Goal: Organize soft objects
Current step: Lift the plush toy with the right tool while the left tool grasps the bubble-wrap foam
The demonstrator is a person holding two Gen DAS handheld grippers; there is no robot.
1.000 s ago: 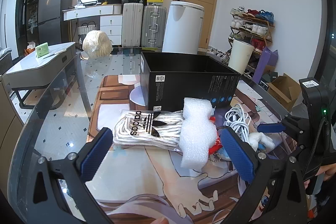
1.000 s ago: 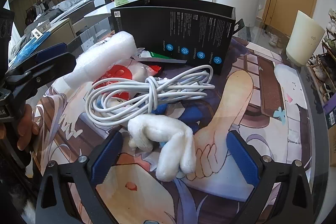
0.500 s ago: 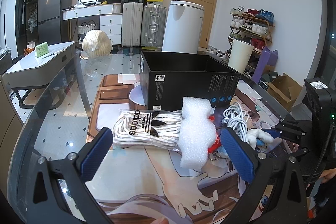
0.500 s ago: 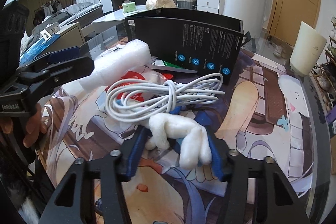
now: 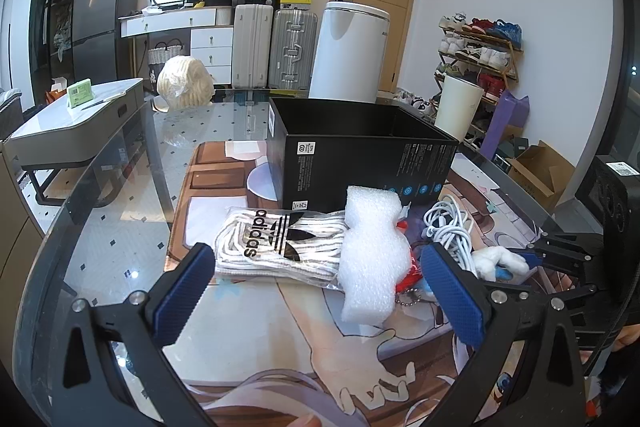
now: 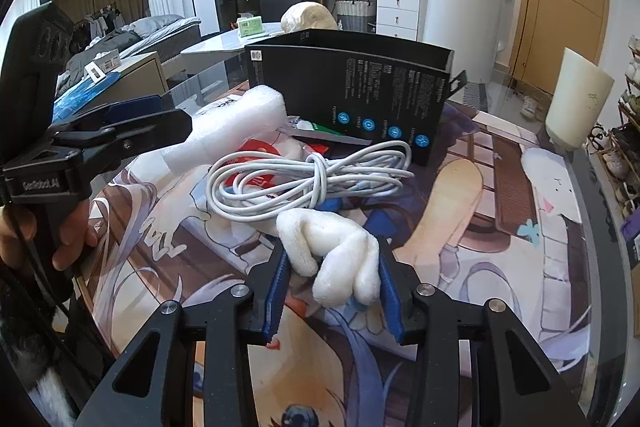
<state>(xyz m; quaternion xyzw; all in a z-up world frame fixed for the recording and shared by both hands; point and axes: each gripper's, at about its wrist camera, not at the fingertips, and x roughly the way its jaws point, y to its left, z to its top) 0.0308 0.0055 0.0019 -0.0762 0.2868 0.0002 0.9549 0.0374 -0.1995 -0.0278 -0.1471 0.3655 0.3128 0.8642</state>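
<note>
1. Right wrist view: the right gripper point(image 6: 332, 291) has just been closing, and its blue pads now press on both sides of the white plush toy point(image 6: 332, 251). A second ago the same jaws stood wide apart with the toy lying loose between them.
2. The plush toy sits on the printed desk mat point(image 6: 500, 227), just in front of the coiled white cable point(image 6: 304, 179), and looks bunched narrower between the pads than before.
3. Behind the cable lie a red packet point(image 6: 256, 157) and a white foam block point(image 6: 228, 131), and behind those stands the open black box point(image 6: 352, 91), all where they were a second ago.
4. At the left edge of this view a hand point(image 6: 60, 235) holds the left gripper point(image 6: 120, 131), whose finger reaches toward the foam block as it did before.
5. Left wrist view: the left gripper point(image 5: 316, 291) stands wide open with nothing between its pads, unchanged from the earlier frame.
6. Ahead of it lie a bagged bundle of white adidas laces point(image 5: 280, 243) and the foam block point(image 5: 372, 259), partly on top of the bag.
7. To the right, the right gripper point(image 5: 520, 263) now shows its blue fingertip against the plush toy point(image 5: 496, 259); a second ago that fingertip stood clear of the toy.
8. The black box point(image 5: 360, 155) stands behind the pile, unmoved.
</note>
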